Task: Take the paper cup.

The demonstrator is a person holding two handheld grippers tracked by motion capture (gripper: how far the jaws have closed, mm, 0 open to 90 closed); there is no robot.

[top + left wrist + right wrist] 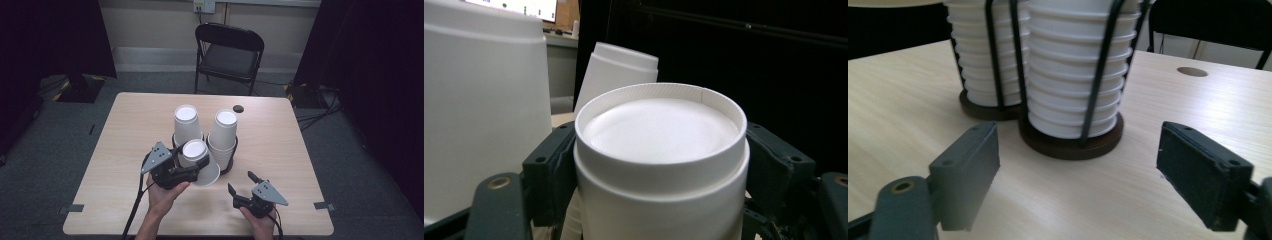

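a pale wood-grain worktop [130, 130] carries two round dark-based wire racks [1070, 142] of stacked white cups [225, 132], touching side by side near its middle. a small dark round spot [238, 108] sits toward the far edge.

My left gripper [192, 161] sits ahead of my left hand [162, 192], angled forward and toward the right in the high view, its grey plate tipped up at the near left. Its jaws are clamped from both sides on a white cup [661, 160]; in the left gripper view the pads press the cup's wall just below its rim. My right gripper [242, 182] rests low in my right hand [260, 220], pointing forward and slightly left. Its jaws stand wide apart with nothing between them, as the right gripper view shows.
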